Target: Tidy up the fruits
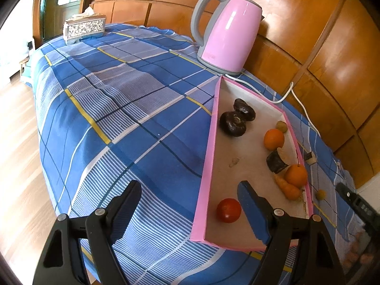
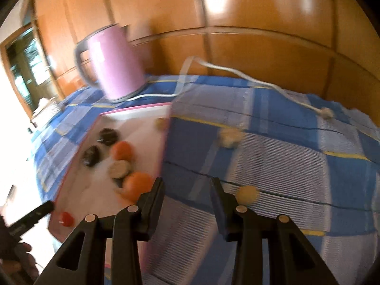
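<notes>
In the left wrist view a pink-rimmed tray [image 1: 209, 156] holds two dark chestnuts [image 1: 232, 123], two oranges [image 1: 273, 139], a carrot [image 1: 287, 187], a dark cut piece [image 1: 275, 162], a small greenish fruit [image 1: 281, 125] and a red tomato [image 1: 228, 210]. My left gripper [image 1: 190, 187] is open wide above the tray's near left rim, with the tomato beside its right finger. In the blurred right wrist view my right gripper [image 2: 187, 182] hovers over the cloth just right of the tray [image 2: 163, 147], its jaws apart and empty. A small yellow fruit [image 2: 247, 194] lies right of it; a pale piece [image 2: 228, 137] lies farther back.
A pink kettle [image 1: 230, 33] stands behind the tray, and its white cable [image 1: 292, 95] trails over the blue checked cloth [image 1: 118, 109]. An ornate tissue box [image 1: 84, 27] sits at the far corner. Wooden panels [image 1: 332, 47] back the table. A person's hand [image 2: 21, 256] shows at the lower left.
</notes>
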`<state>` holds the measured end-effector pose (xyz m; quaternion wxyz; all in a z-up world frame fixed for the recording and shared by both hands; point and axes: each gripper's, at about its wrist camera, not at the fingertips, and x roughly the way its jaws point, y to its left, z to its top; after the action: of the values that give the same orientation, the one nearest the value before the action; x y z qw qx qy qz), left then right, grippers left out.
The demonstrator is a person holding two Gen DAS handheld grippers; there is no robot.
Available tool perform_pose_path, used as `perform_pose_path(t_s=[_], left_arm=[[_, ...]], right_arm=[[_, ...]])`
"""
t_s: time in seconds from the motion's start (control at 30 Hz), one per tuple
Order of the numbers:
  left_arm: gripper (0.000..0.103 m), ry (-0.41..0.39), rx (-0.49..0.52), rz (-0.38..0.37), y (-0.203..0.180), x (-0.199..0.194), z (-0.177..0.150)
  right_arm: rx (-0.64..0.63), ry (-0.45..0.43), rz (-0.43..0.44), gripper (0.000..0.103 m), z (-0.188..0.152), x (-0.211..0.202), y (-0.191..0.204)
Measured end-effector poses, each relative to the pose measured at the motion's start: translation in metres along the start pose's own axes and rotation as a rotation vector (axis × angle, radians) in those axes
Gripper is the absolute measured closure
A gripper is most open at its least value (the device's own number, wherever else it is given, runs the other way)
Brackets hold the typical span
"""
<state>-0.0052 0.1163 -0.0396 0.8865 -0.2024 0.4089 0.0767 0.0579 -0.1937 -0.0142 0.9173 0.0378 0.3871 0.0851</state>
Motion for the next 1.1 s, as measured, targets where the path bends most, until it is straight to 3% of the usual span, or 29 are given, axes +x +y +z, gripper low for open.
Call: perform_pose_path(t_s=[0.33, 0.53, 0.77, 0.9, 1.1], left_arm=[[0.020, -0.001, 0.011, 0.000, -0.003, -0.001, -0.001], [0.020, -0.005, 0.024, 0.001, -0.007, -0.002, -0.001], [0.020, -0.004, 0.035, 0.005, -0.009, -0.003, -0.002], [0.020, -0.005, 0.041, 0.007, -0.010, -0.003, -0.002], [0.020, -0.005, 0.050, 0.007, -0.013, -0.003, -0.002]], right_arm=[[0.269, -0.012, -0.359, 0.064, -0.039, -0.026, -0.120], [0.418, -0.011, -0.530, 0.064, -0.066, -0.040, -0.179], [0.507, -0.006, -0.639, 0.064, -0.082, -0.044, -0.206], [0.524, 0.011, -0.651, 0.063, -0.092, -0.035, -0.211], [0.500, -0.033, -0.681, 0.056, -0.099, -0.033, -0.210]])
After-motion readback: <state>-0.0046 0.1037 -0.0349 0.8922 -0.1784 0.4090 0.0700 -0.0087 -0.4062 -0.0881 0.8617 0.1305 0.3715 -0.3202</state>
